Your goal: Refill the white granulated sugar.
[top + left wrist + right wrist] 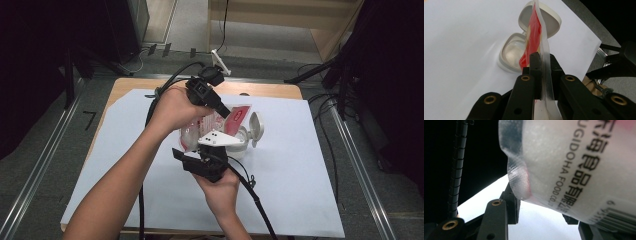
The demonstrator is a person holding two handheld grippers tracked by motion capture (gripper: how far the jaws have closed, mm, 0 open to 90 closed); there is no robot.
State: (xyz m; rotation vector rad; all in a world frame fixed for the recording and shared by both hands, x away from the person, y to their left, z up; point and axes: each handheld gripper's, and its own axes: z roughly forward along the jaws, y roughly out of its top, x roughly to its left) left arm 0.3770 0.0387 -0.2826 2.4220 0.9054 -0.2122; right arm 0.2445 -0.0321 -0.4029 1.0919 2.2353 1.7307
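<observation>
The left gripper (541, 65) pinches the sealed edge of a red-and-clear plastic food pouch (534, 37) flat between its black jaws. The right gripper (541, 212) has its jaws partly spread around the pouch's white printed bottom; whether they press it I cannot tell. In the high view the left hand (175, 107) reaches in from above, and the right hand (220, 187) comes from below. The pouch stands edge-up, its long axis running over an open white hinged-lid container (514, 53). That container sits on a white sheet (300, 175) covering a wooden table (260, 90), with grey floor around.
</observation>
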